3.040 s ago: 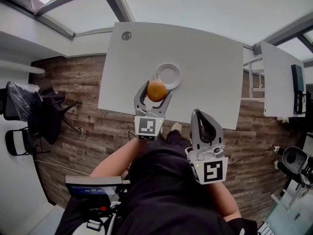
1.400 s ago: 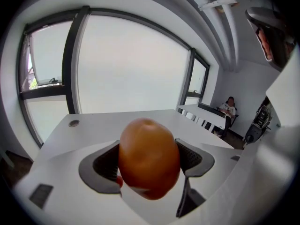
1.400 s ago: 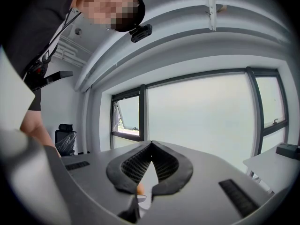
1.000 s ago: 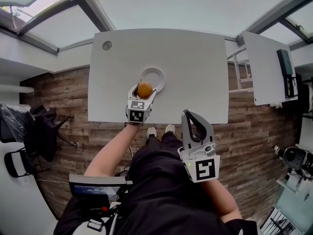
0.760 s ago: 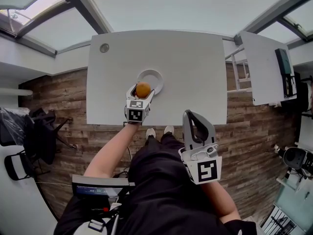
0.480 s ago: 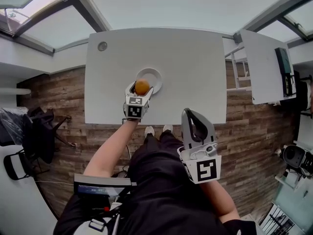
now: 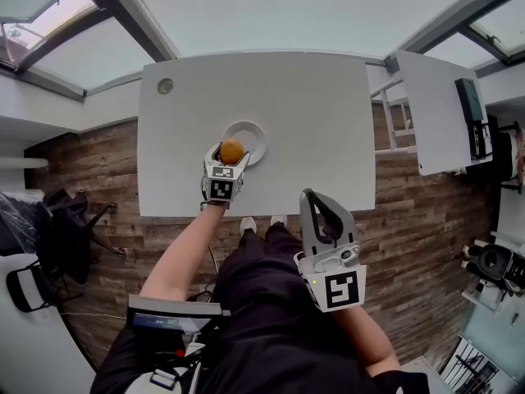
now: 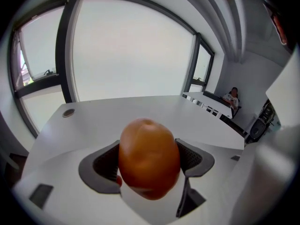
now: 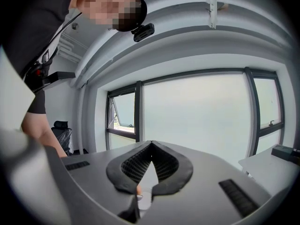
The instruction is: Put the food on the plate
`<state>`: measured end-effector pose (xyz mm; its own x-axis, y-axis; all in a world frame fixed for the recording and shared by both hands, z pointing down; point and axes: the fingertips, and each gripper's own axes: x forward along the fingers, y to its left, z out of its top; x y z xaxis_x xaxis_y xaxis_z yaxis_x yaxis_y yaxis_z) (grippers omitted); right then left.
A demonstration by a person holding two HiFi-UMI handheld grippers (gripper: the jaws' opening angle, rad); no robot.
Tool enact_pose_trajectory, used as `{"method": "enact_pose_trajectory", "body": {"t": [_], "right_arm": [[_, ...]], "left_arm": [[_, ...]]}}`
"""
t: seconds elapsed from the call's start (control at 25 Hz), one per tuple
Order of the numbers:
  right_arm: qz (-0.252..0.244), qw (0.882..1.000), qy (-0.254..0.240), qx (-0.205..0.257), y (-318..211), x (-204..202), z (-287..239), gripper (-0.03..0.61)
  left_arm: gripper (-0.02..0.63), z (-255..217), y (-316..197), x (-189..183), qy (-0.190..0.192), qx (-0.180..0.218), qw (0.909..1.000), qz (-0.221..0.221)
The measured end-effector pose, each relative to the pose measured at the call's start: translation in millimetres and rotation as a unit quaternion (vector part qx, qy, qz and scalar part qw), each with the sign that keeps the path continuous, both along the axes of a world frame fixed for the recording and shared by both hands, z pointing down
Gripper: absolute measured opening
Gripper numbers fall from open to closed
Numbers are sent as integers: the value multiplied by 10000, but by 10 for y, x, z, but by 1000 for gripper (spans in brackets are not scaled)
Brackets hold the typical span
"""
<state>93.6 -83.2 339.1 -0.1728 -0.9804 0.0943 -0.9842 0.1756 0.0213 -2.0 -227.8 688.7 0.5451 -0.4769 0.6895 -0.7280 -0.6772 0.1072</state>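
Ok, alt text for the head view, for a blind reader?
The left gripper holds a round orange-brown food over the near edge of a white plate on a white table. The right gripper, shut and empty, is off the table above the person's lap.

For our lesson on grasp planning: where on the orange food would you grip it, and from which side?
Take it across its broad middle, one pad on each flank, coming in from the near edge of the table, as the left gripper does now. The orange food is smooth and egg-shaped, so a grip nearer either end would likely slide off the curve.
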Motion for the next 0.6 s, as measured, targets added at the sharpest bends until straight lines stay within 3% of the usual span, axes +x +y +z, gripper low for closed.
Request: {"method": "enact_pose_trajectory", "body": {"t": [0.24,0.6], "right_arm": [[31,9999,-10,-98,3,-8,55,-3],[175,9996,5,-199,38,81,120,-3]], "left_arm": [[344,220,23,108,-119,-209,9988,431],[344,272,-87,203,35,-307,9992,252]]}}
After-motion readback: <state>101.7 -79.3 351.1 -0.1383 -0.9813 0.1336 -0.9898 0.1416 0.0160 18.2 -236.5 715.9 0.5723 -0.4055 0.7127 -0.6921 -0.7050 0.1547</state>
